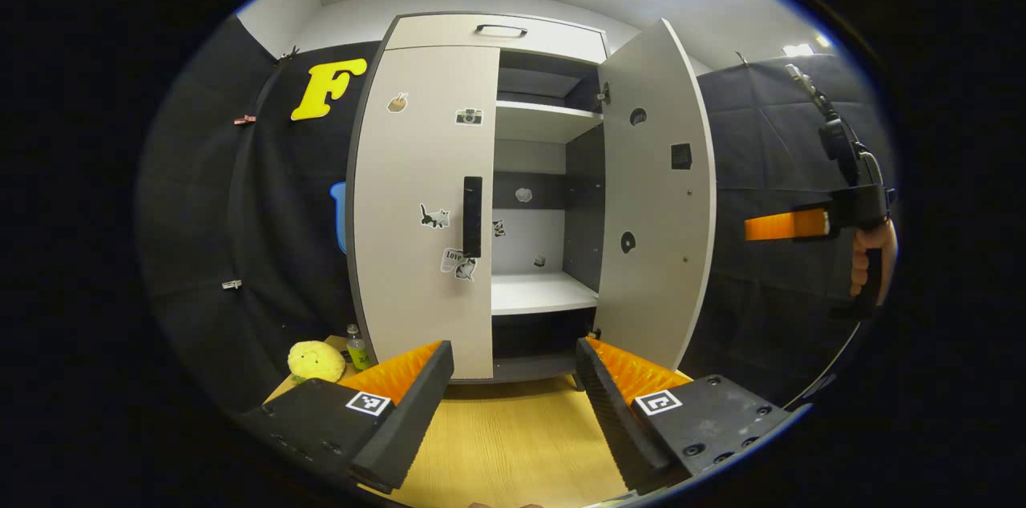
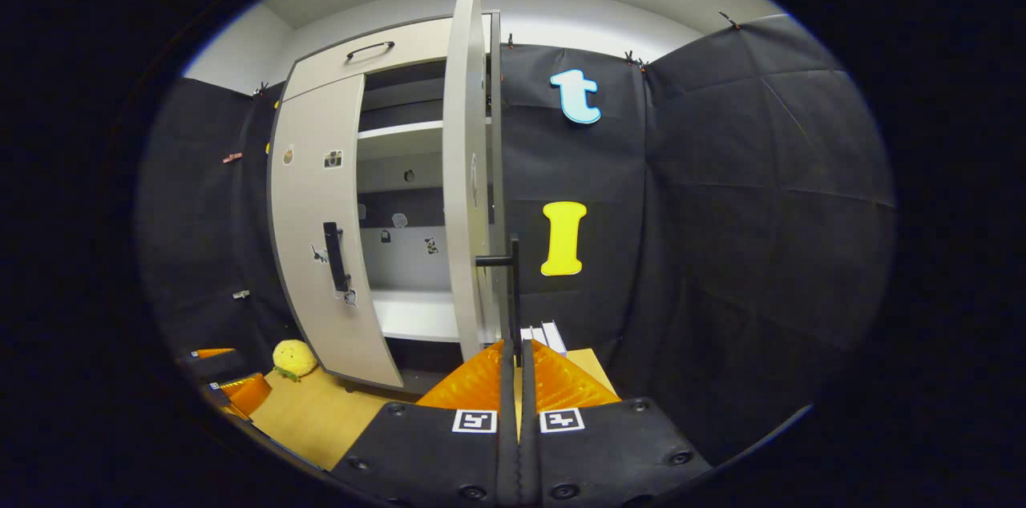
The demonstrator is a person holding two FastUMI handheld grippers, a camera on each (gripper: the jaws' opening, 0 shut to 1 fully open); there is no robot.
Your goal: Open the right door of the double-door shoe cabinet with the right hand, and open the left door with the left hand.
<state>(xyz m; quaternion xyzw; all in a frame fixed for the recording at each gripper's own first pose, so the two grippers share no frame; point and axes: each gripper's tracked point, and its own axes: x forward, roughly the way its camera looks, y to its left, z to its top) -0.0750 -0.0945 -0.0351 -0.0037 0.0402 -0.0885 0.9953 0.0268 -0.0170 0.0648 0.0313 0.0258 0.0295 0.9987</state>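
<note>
The pale shoe cabinet (image 1: 449,35) stands straight ahead in the left gripper view. Its left door (image 1: 417,171) is closed, with a dark vertical handle (image 1: 472,215) on its inner edge. The right door (image 1: 657,195) is swung wide open, showing its inner face. My left gripper (image 1: 513,348) is open, low in front of the cabinet and apart from it. A hand holds my right gripper (image 1: 749,227) beyond the open door's edge. In the right gripper view that gripper (image 2: 515,348) is shut, just below the right door's handle (image 2: 514,276); contact cannot be made out.
Shelves (image 1: 537,292) show inside the open half. A yellow plush toy (image 1: 315,360) and a small green bottle (image 1: 357,348) sit on the wooden surface (image 1: 513,436) at the cabinet's left foot. White boxes (image 2: 545,336) lie behind the right door. Black cloth walls surround everything.
</note>
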